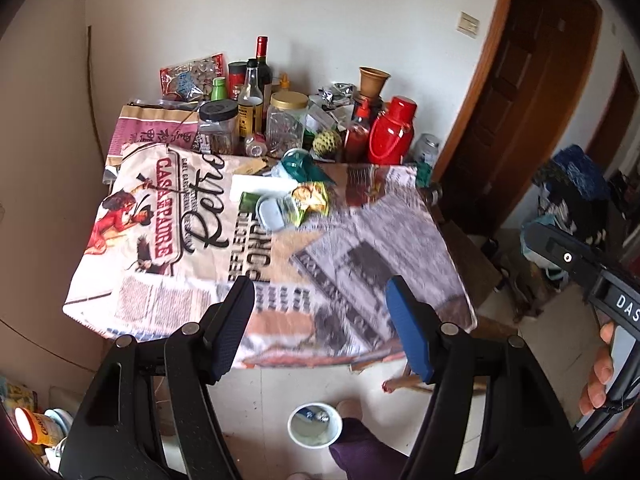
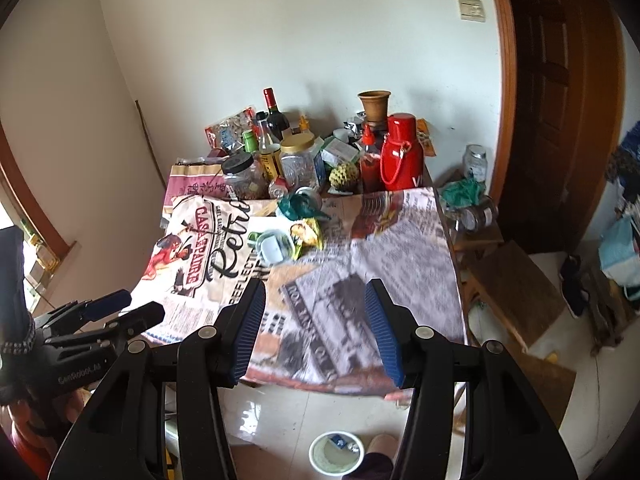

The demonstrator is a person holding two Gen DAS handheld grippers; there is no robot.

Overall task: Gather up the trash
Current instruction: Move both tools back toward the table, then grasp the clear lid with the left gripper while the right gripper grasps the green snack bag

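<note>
Both grippers hang above the near edge of the table with nothing in them. The left gripper [image 1: 320, 320] has its jaws well apart, only printed cloth showing between them; the right gripper [image 2: 316, 328] stands a little narrower, also apart and empty.

On the floor just below sits a white paper cup [image 1: 315, 425] doing duty as a bin — a couple of small scraps, one bluish and one silvery, already lie in its bottom. So I'd say a start has been made, no more. The bulk of the trash is on the table: a crumpled yellow-green snack wrapper [image 1: 310, 199], a clear plastic tub with a pale lid [image 1: 274, 212] just beside it, a green packet [image 1: 249, 202] on the other side, and a scrunched teal bag [image 1: 300, 164] behind. All of that looks left to fetch.

The table wears a newspaper-print tablecloth [image 1: 168, 304] that droops over the front edge. Its back half is crowded — a red thermos [image 1: 394, 132], a wine bottle [image 1: 262, 64], a gold-lidded jar [image 1: 286, 122], a clay pot [image 1: 374, 80]. Plain white walls meet in a corner behind, a dark wooden door [image 1: 532, 92] stands to the right, and the floor is pale tile.
</note>
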